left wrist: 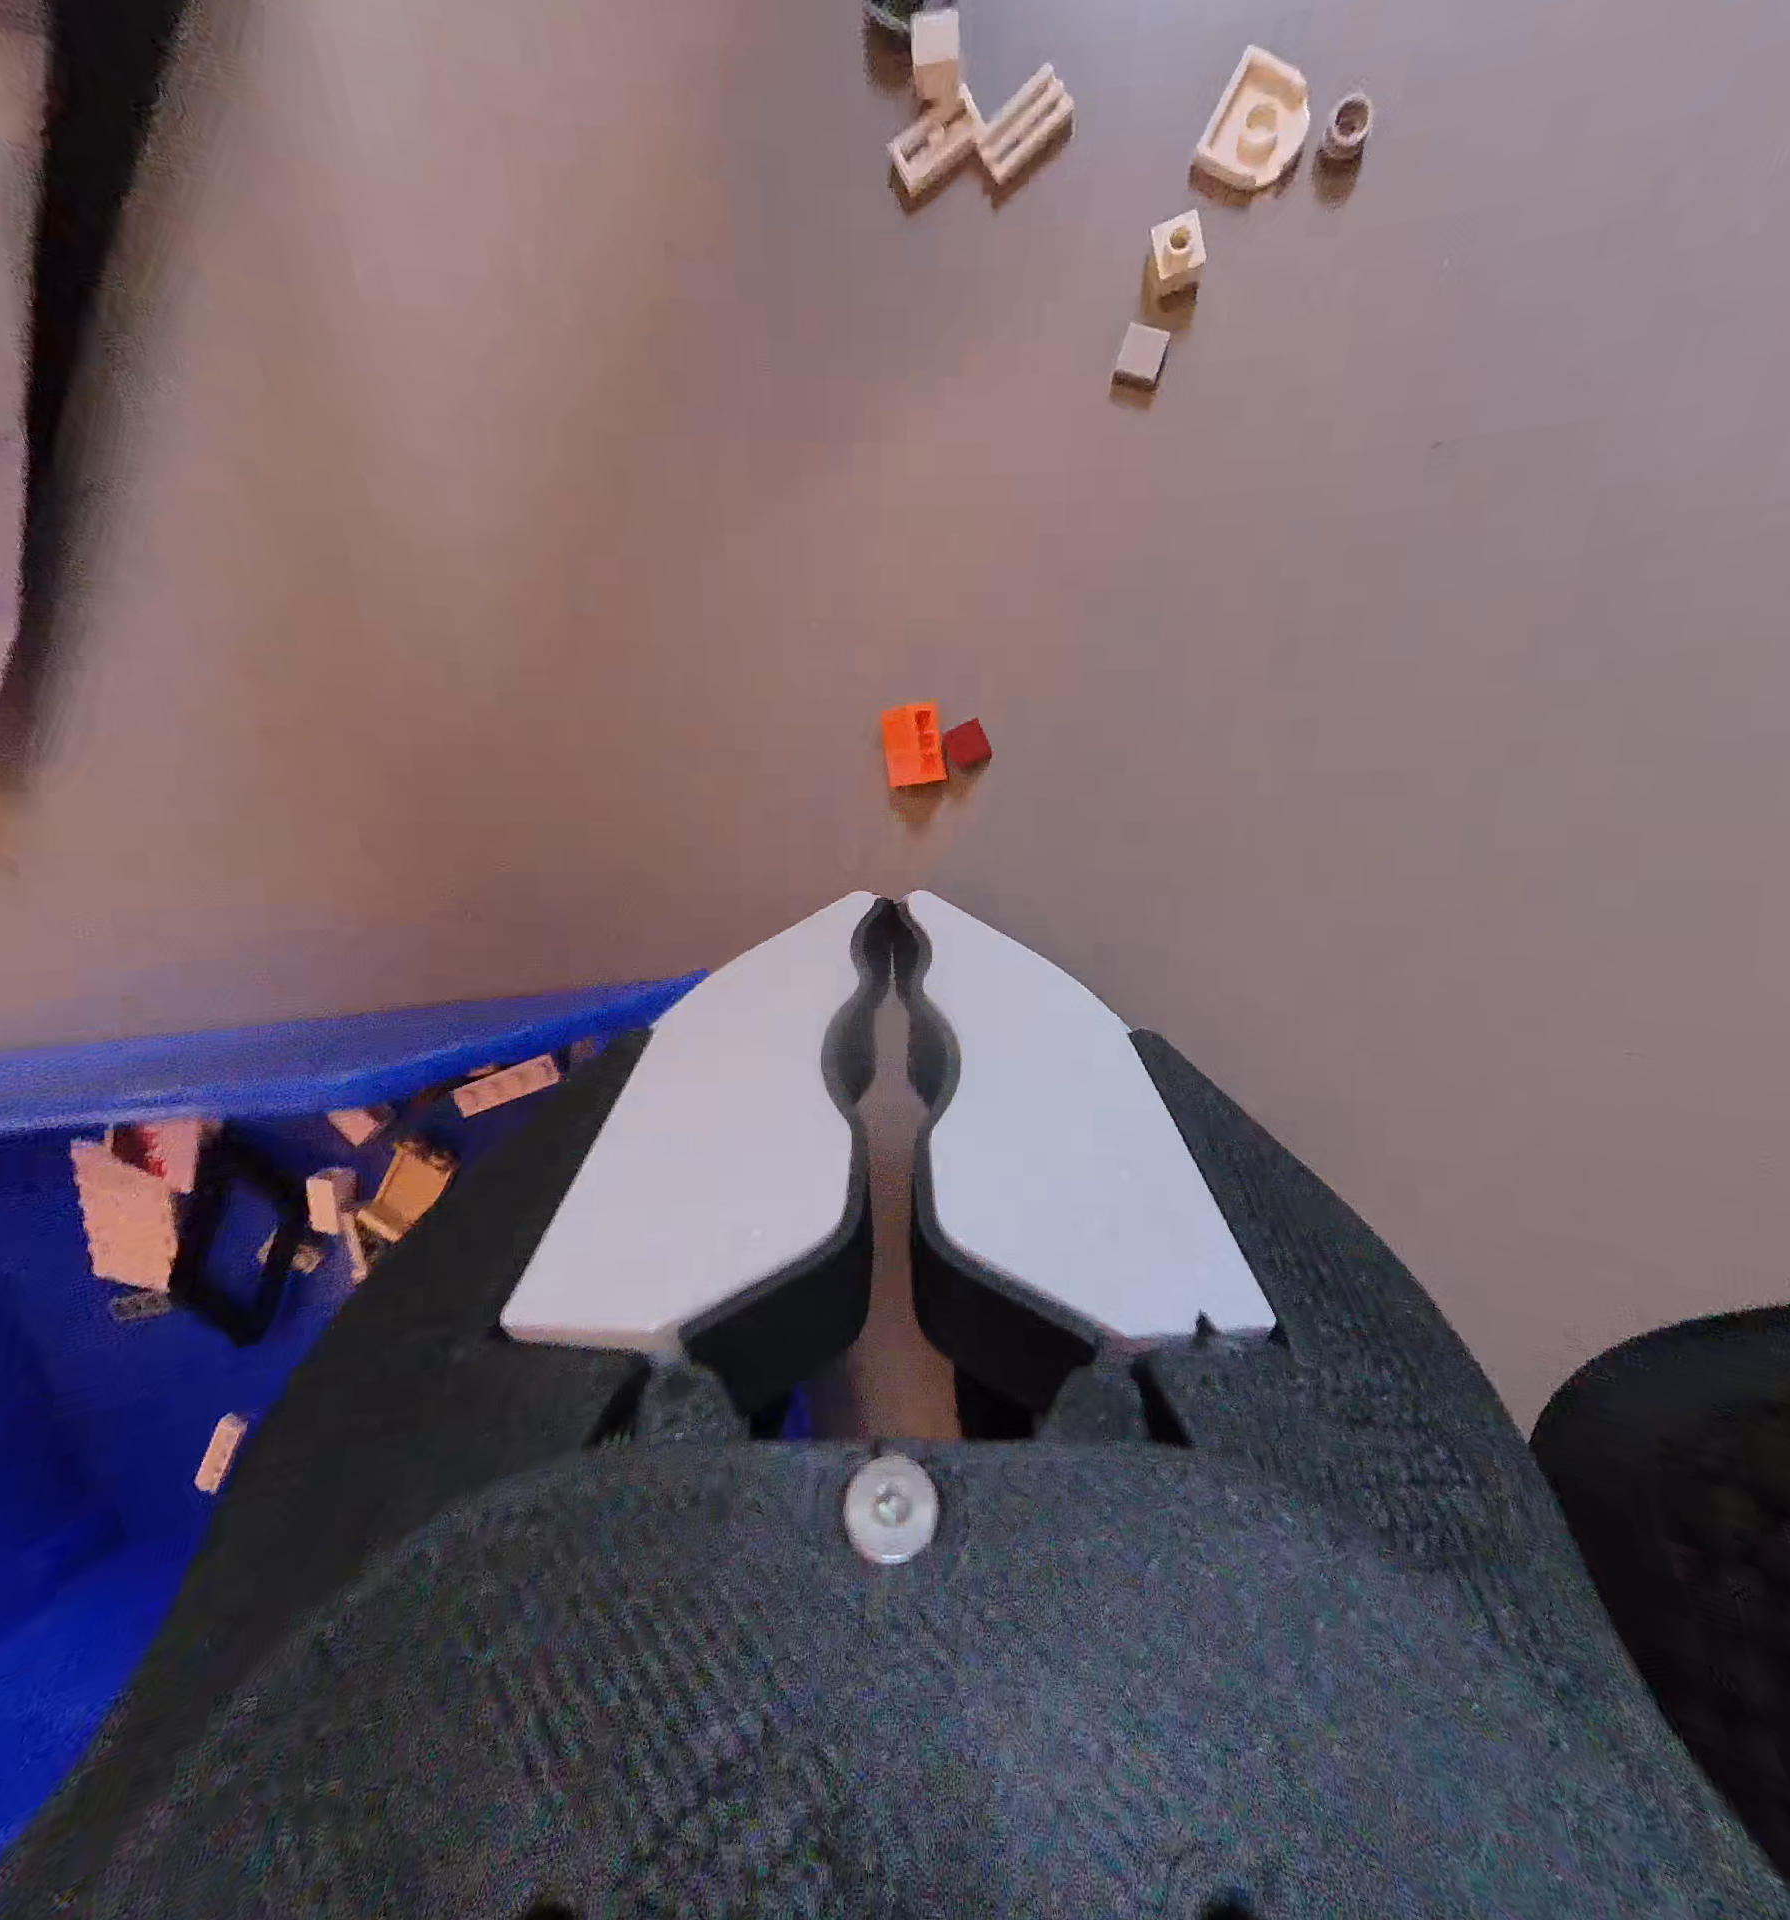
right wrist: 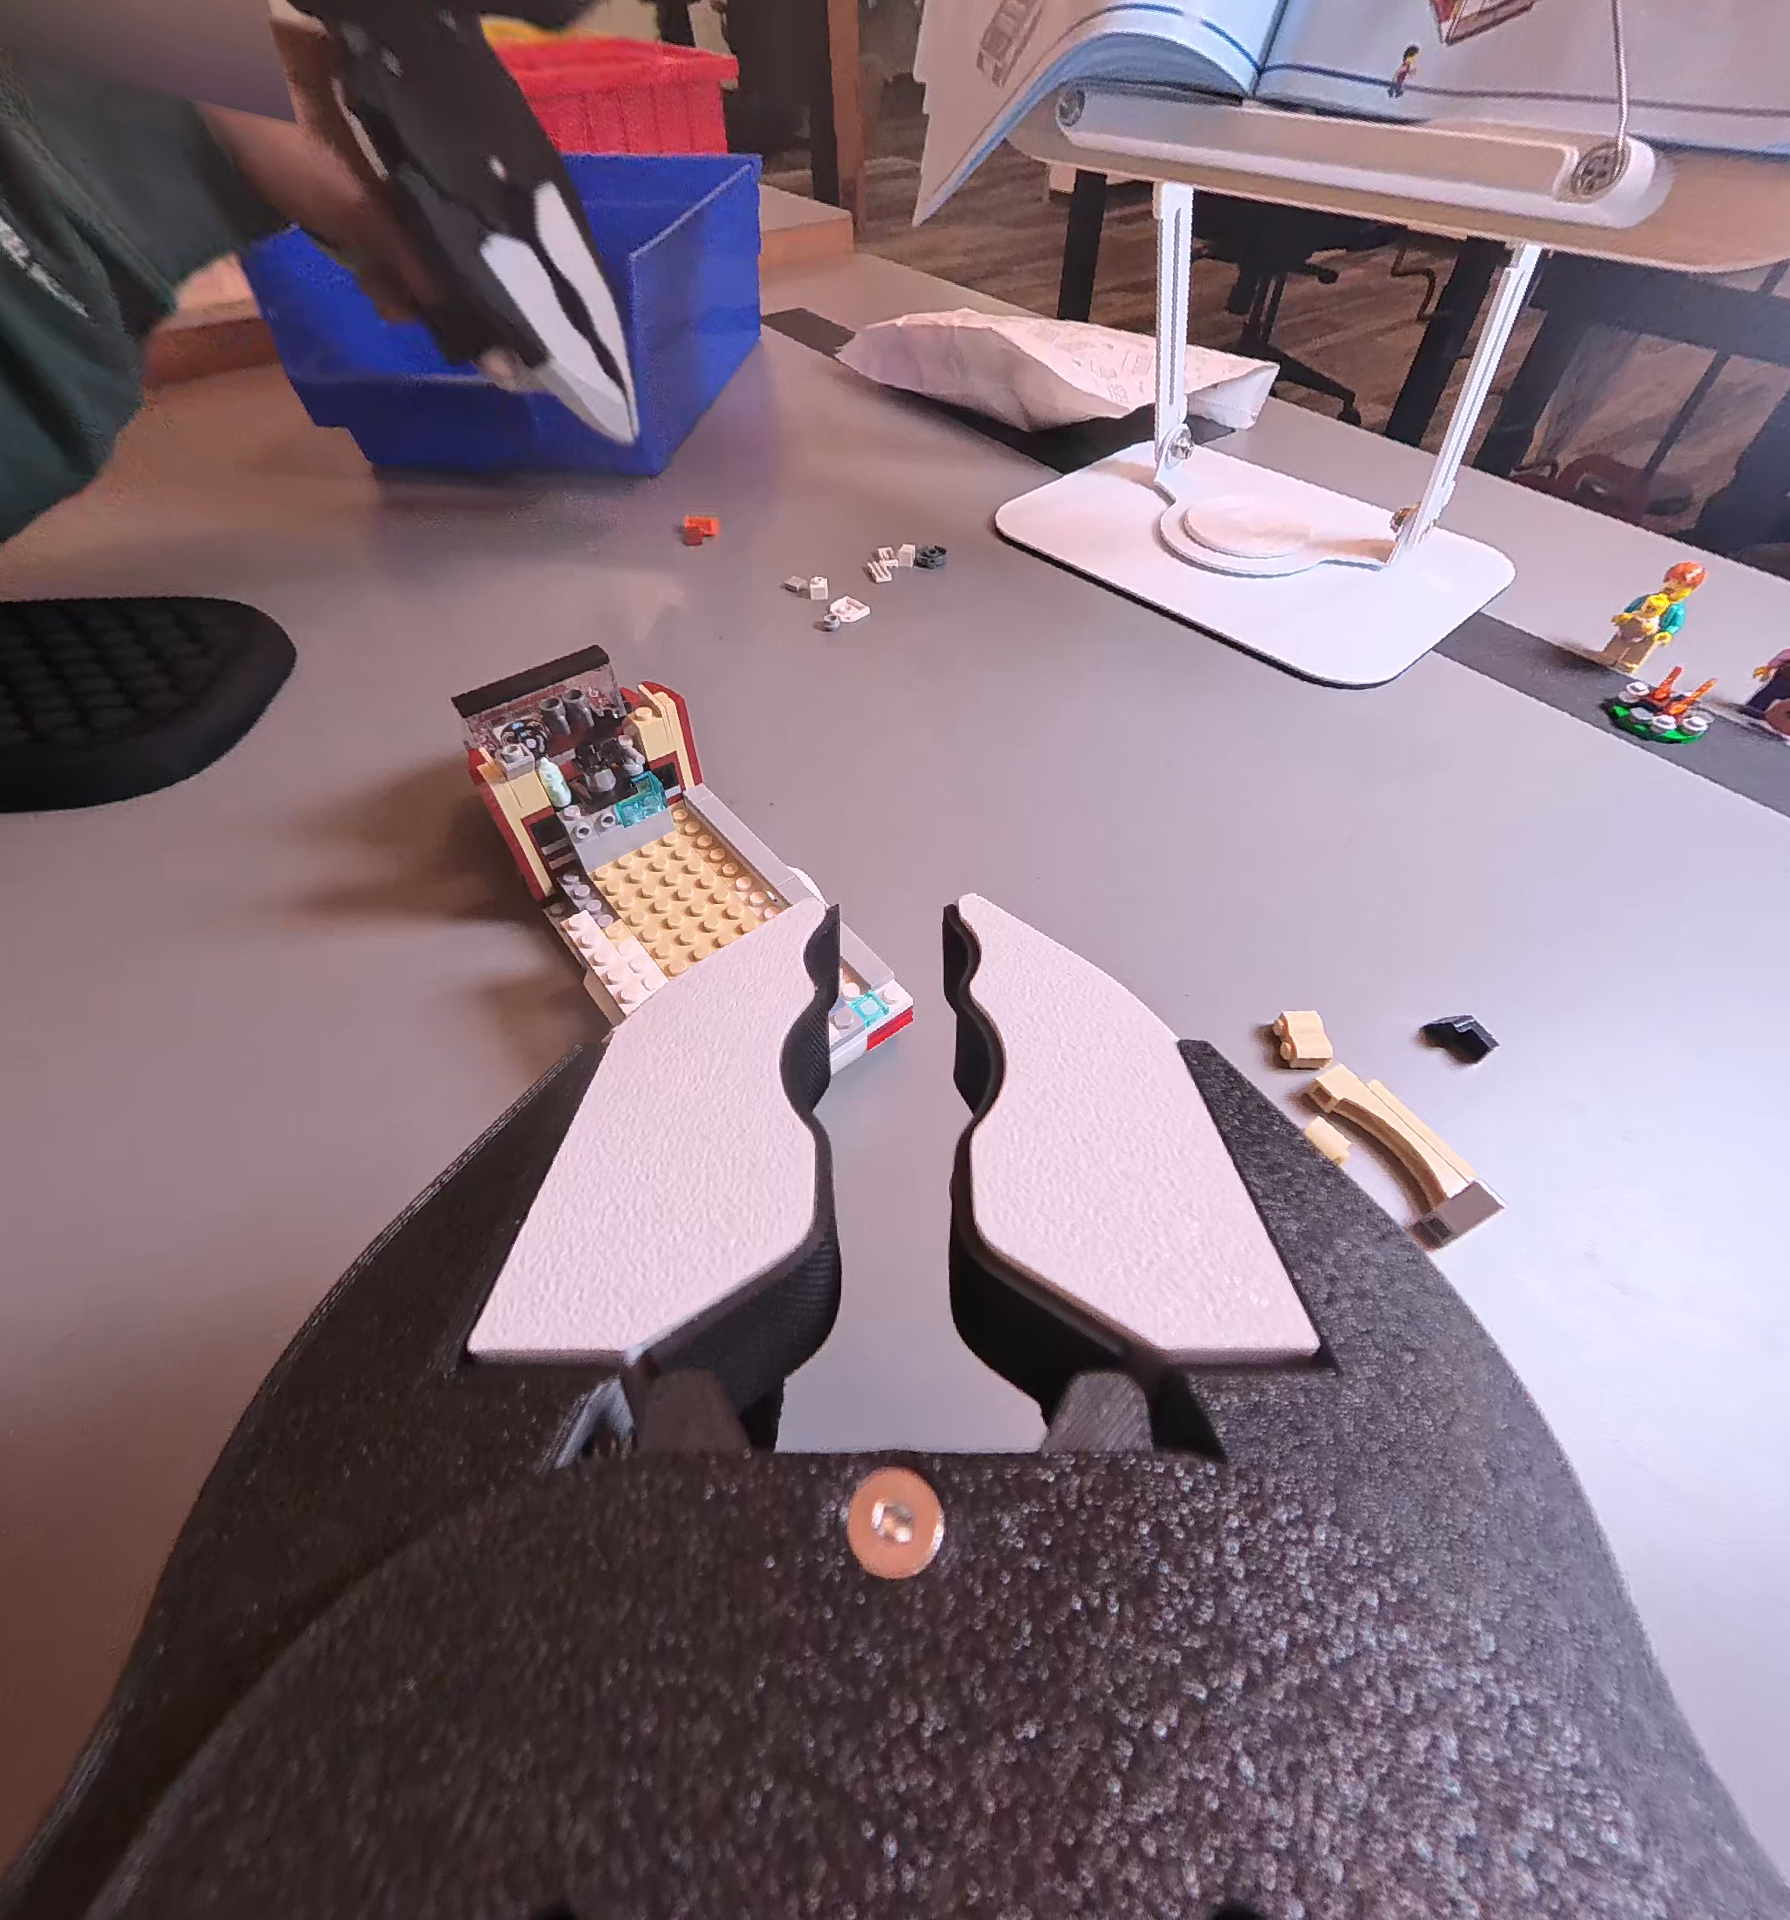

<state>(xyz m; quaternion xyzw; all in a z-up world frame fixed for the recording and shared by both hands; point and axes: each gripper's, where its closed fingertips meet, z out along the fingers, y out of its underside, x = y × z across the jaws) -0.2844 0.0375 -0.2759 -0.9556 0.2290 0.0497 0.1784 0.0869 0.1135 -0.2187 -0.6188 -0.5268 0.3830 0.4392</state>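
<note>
My left gripper (left wrist: pixel 893 906) is shut, its tips meet, and I see nothing between them. It hovers over the grey table (left wrist: pixel 1390 727), just beyond the rim of a blue bin (left wrist: pixel 299 1049) of loose bricks. An orange brick (left wrist: pixel 912 745) and a small dark red brick (left wrist: pixel 968 744) lie just ahead of its tips. In the right wrist view it (right wrist: pixel 616 416) hangs in front of the blue bin (right wrist: pixel 683 312). My right gripper (right wrist: pixel 889 920) is open and empty. Its left finger overlaps the near end of a partly built brick model (right wrist: pixel 662 883) with a tan studded floor.
Pale grey pieces (left wrist: pixel 974 125) lie farther off, and also show in the right wrist view (right wrist: pixel 870 582). Tan pieces (right wrist: pixel 1390 1132) and a black piece (right wrist: pixel 1459 1036) lie right of my right gripper. A white stand (right wrist: pixel 1390 603) holds an open booklet (right wrist: pixel 1493 52). Minifigures (right wrist: pixel 1649 623), a white bag (right wrist: pixel 1026 364) and a black mesh pad (right wrist: pixel 70 686) are around. Across from one pair of fingers to the other is roughly 40 cm.
</note>
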